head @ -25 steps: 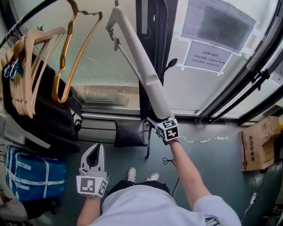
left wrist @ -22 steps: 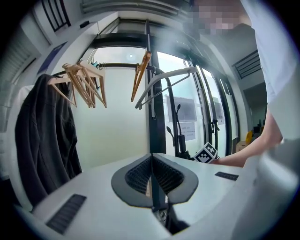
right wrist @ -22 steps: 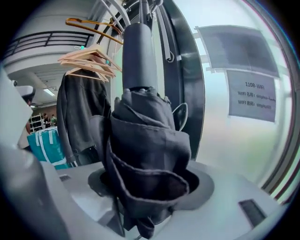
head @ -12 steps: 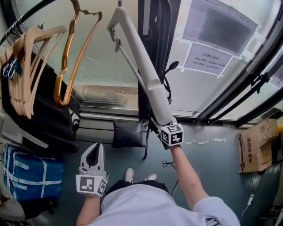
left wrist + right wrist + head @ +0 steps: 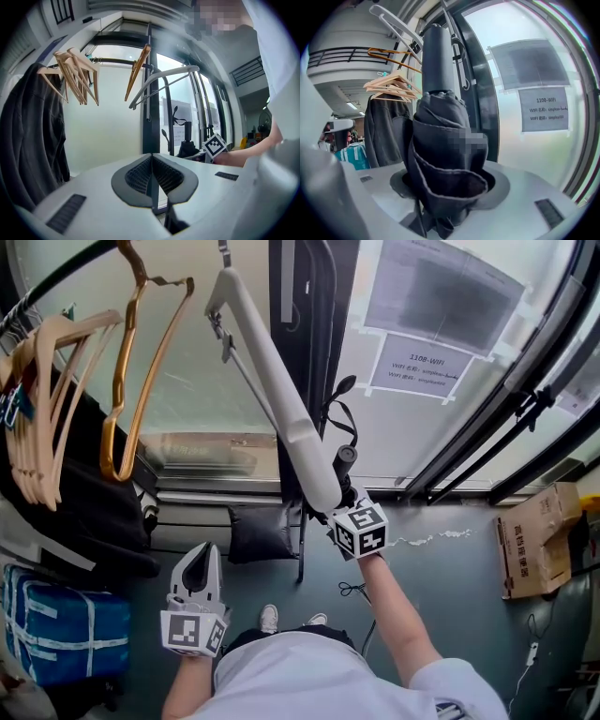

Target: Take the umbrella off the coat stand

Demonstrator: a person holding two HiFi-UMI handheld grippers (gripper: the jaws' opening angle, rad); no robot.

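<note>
A folded black umbrella point(image 5: 440, 150) stands upright between the jaws of my right gripper point(image 5: 443, 185), which is shut on its fabric. Its thick handle point(image 5: 437, 56) points up. In the head view the handle point(image 5: 346, 457) and its strap loop point(image 5: 341, 395) show just above the right gripper point(image 5: 345, 502), beside the dark post of the coat stand point(image 5: 305, 324). A long white arm point(image 5: 272, 390) of the stand slopes down to the gripper and hides its jaws. My left gripper point(image 5: 200, 570) hangs low at the left, shut and empty point(image 5: 152, 176). From there the umbrella point(image 5: 187, 140) is seen far off.
Wooden hangers point(image 5: 47, 381) and a golden one point(image 5: 141, 362) hang on a rail at the left, over a dark coat point(image 5: 84, 493) and a blue bag point(image 5: 61, 634). A glass wall with paper notices point(image 5: 422, 367) is ahead. A cardboard box point(image 5: 530, 540) lies right.
My right gripper has risen with the umbrella, whose handle and strap now show above the marker cube. The left gripper has hardly moved.
</note>
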